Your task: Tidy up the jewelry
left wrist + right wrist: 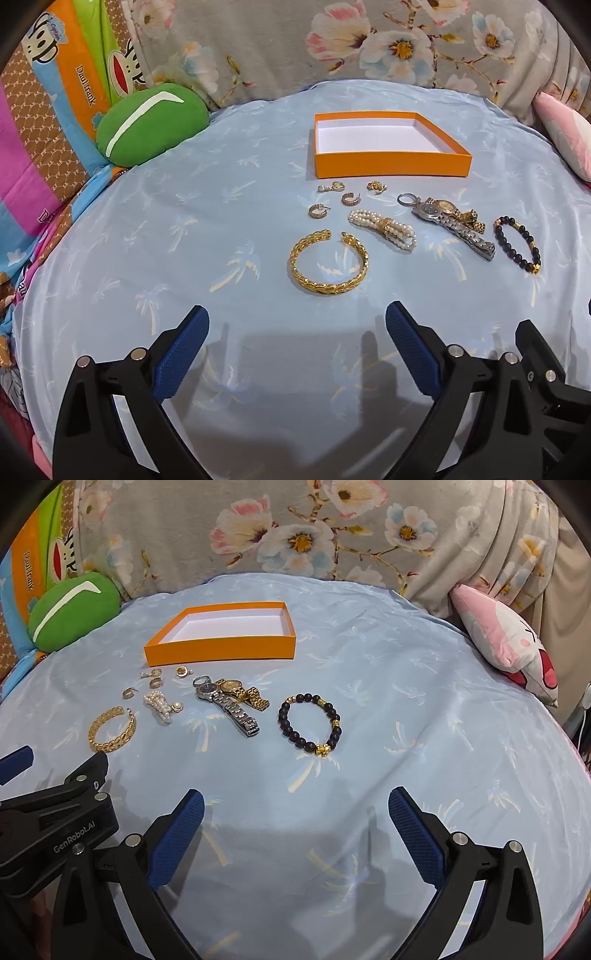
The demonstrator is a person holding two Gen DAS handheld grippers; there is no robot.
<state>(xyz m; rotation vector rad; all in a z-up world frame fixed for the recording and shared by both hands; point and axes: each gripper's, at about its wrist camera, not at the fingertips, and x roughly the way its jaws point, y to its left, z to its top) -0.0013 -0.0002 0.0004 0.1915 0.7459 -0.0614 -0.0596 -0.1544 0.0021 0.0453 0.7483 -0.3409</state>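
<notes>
An empty orange box [391, 165] [221, 650] with a white inside sits on a light blue sheet. In front of it lie small gold earrings [351, 198] [157, 681], a pearl bracelet [382, 229] [162, 705], a gold cuff bangle [328, 263] [110, 731], two watches [450, 221] [236, 701], one silver and one gold, and a black bead bracelet [517, 240] [310, 723]. My left gripper [297, 317] is open, just short of the bangle. My right gripper [295, 801] is open, nearer than the bead bracelet. Nothing is between either pair of fingers.
A green cushion [147, 122] [70, 609] lies at the far left beside colourful cartoon bedding [48, 129]. A floral grey cover [332, 48] backs the sheet. A pink pillow [506, 642] sits at the right. My left gripper's body [51, 823] shows low on the left in the right wrist view.
</notes>
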